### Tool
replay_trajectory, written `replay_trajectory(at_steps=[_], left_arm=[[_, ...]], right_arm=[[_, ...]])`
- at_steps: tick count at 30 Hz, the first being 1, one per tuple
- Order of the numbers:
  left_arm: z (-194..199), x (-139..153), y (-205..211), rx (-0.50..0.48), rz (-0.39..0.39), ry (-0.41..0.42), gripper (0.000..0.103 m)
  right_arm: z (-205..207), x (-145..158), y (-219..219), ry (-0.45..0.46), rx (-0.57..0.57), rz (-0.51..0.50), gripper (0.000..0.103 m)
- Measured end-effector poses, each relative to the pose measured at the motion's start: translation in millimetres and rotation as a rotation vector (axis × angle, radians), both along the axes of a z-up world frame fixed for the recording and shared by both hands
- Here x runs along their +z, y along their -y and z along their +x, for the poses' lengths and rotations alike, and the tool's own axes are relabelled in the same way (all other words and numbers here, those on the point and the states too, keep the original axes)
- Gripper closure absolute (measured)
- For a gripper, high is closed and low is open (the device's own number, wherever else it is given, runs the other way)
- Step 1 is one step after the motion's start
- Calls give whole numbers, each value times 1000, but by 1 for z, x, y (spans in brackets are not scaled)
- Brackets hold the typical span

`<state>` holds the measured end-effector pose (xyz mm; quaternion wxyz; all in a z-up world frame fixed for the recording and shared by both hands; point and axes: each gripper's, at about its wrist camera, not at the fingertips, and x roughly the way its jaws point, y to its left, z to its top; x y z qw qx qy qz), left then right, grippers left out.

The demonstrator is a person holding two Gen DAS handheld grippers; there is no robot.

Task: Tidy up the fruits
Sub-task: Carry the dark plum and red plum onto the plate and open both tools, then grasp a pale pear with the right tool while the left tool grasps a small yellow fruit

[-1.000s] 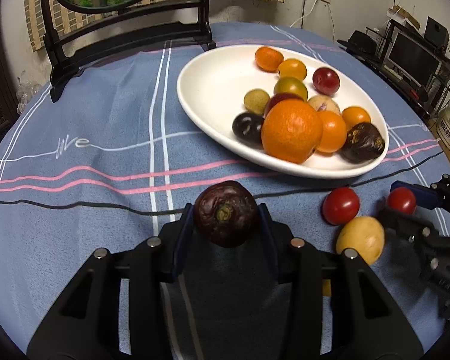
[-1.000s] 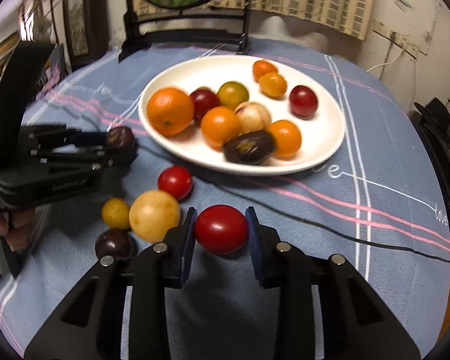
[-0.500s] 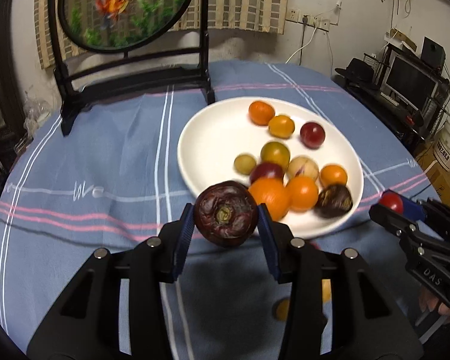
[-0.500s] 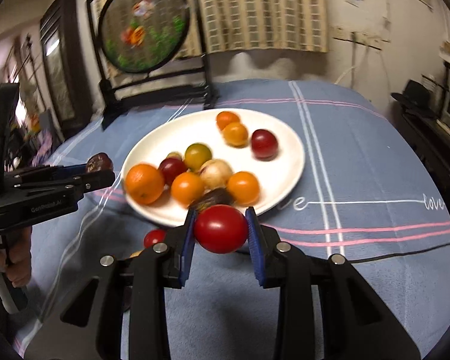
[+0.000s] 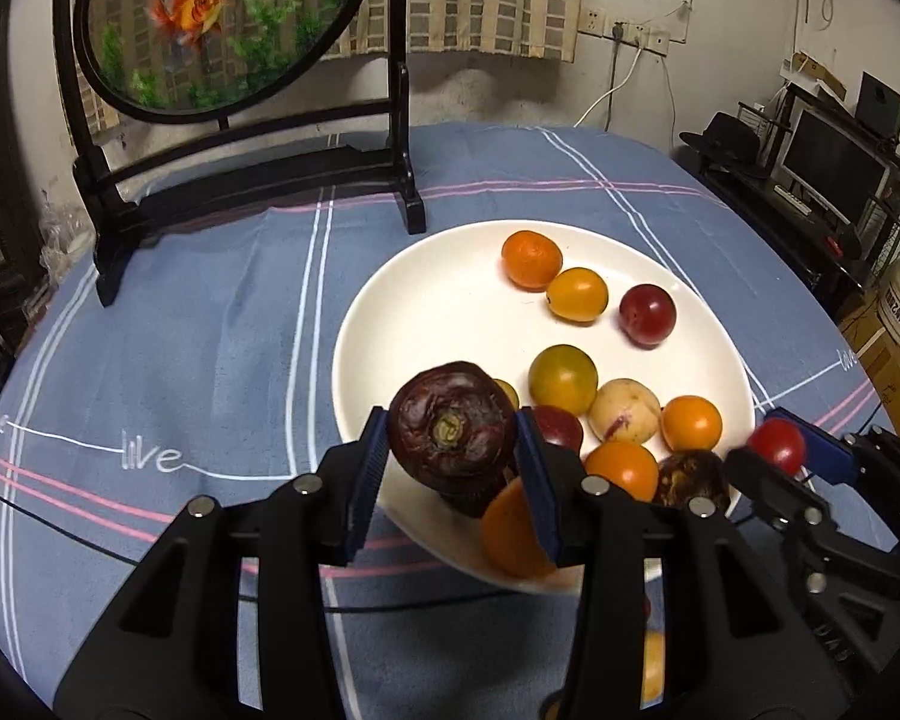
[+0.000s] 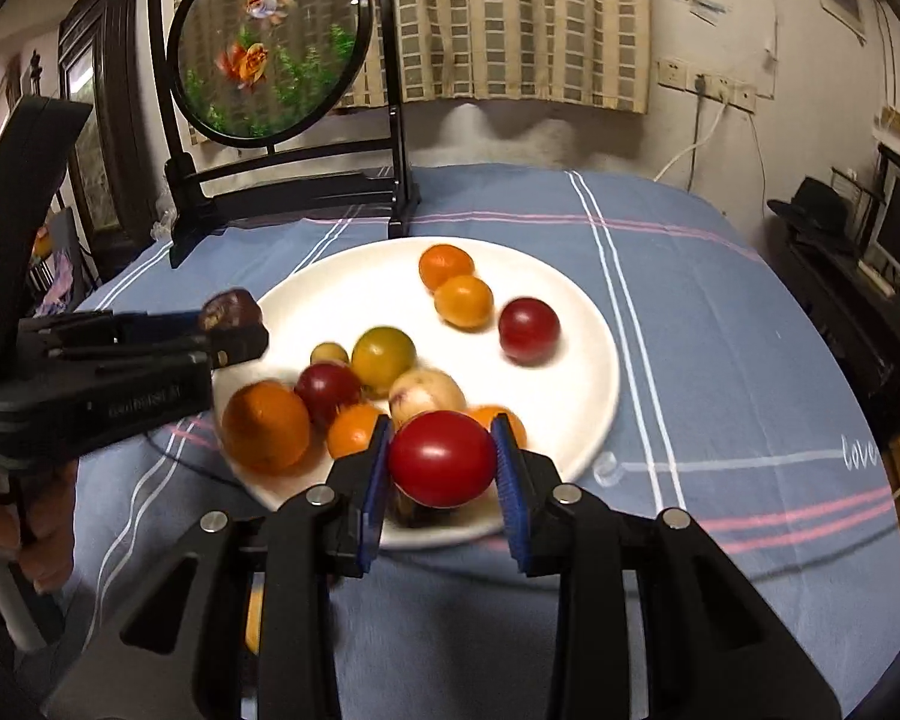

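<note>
I've got the white plate [image 5: 450,300] w/ oranges, plums & small fruit. Tablecloth [image 5: 210,330] reads "live". My left gripper [image 5: 453,459] pinches a wrinkled purple fruit [image 5: 450,426], right gripper [image 6: 441,468] pinches a red tomato [image 6: 441,459], both above plate's near rim.

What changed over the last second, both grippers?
Both lifted off the cloth and came in toward the white plate. The left gripper carried the dark purple fruit from table level to above the plate's near rim; the right gripper carried the red tomato the same way. Neither grip changed and nothing was released. The fruit on the plate kept its arrangement.
</note>
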<state>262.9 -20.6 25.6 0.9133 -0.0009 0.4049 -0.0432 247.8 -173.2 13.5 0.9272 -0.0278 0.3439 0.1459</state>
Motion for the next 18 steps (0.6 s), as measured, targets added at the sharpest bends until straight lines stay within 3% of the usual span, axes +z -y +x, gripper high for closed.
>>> replay_trajectory(at_steps=[3, 5, 7, 18], left_arm=[[7, -6, 0, 13, 3, -10, 58], [9, -7, 1, 20, 10, 1, 37], [6, -4, -1, 42, 7, 34, 32], [-28, 6, -4, 40, -39, 35, 30]], right_arm=[[17, -3, -10, -20, 36, 28, 68], [24, -5, -16, -22, 30, 9, 53], [23, -3, -17, 17, -13, -26, 43], [-11, 4, 13, 30, -19, 37, 42]])
